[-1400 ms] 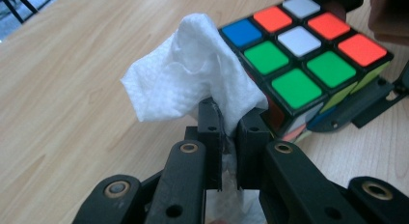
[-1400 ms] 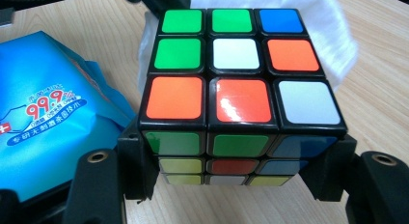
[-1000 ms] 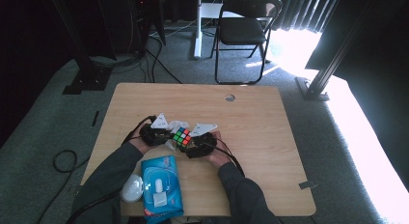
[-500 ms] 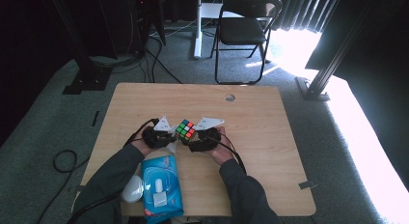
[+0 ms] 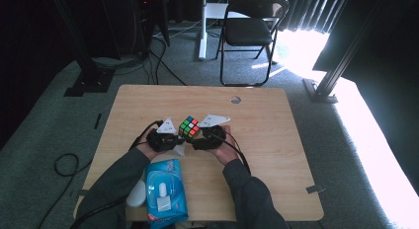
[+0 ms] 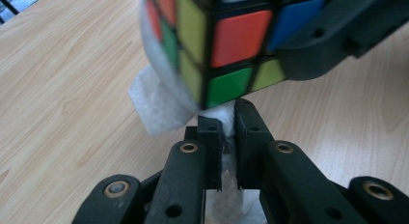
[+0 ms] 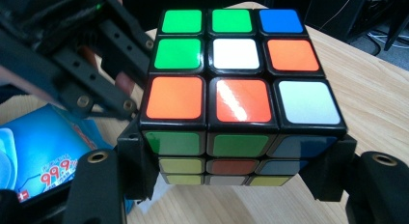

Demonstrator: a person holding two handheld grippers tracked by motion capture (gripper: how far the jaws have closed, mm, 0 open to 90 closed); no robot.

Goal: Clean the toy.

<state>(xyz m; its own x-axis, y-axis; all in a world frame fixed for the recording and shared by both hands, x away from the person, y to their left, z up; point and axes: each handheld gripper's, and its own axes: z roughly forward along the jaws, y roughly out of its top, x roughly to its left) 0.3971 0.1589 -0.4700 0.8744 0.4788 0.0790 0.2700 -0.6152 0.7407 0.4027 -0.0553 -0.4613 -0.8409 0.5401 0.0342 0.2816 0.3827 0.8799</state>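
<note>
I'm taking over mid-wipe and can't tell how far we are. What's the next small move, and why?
Probably sweep the left gripper with its pinched white wipe up along the cube's near side. The right gripper clamps the cube above the table, and the wipe sits bunched at the cube's lower edge, so the faces above it look unwiped.

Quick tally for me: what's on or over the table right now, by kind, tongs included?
Tongs: 2, left and right
Puzzle cube: 1
White wipe: 1
Blue wipes pack: 1
Total: 5
</note>
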